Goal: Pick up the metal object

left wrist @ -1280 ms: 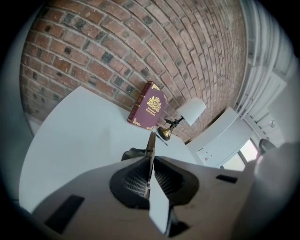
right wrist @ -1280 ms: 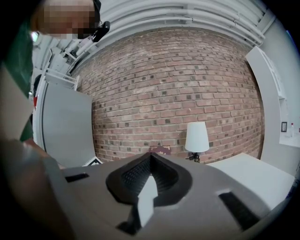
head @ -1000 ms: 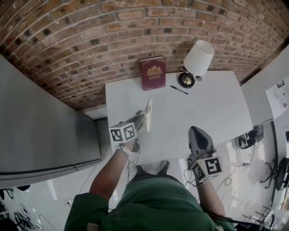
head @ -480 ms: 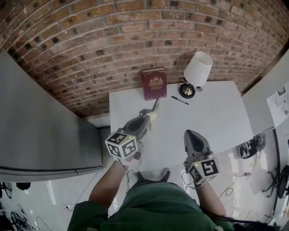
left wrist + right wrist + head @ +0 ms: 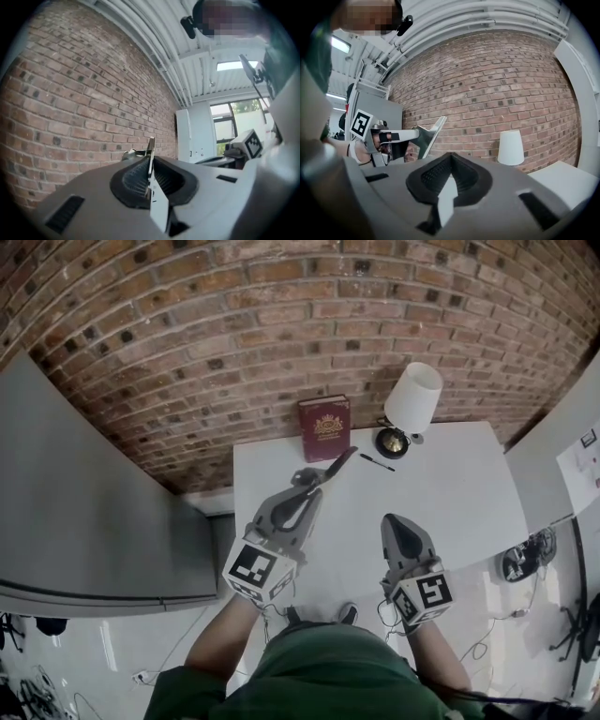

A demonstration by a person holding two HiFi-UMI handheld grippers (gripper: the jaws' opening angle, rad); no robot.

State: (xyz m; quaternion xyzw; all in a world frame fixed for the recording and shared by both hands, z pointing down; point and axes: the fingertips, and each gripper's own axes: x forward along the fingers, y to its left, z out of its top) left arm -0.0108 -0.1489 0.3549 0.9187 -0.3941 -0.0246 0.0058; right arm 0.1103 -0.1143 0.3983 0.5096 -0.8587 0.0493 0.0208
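Left gripper (image 5: 317, 480) rose, jaws pinching the metal object (image 5: 341, 461) off the desk (image 5: 450, 474). Right gripper (image 5: 400, 520) jaws pressed together, empty. Pickup looks done, just hold steady.

- thin flat silvery metal strip (image 5: 151, 152): smooth, dull sheen.
- grey left tongs (image 5: 314, 482): matt plastic, with black ribbed pads (image 5: 136, 179).
- white desk (image 5: 450, 486): smooth, matt top.
- red-brown brick wall (image 5: 281, 324): rough, matt.
- dark red book (image 5: 324, 426): cover with a gilt emblem.
- round lamp base (image 5: 392, 442): glossy brass-coloured metal.
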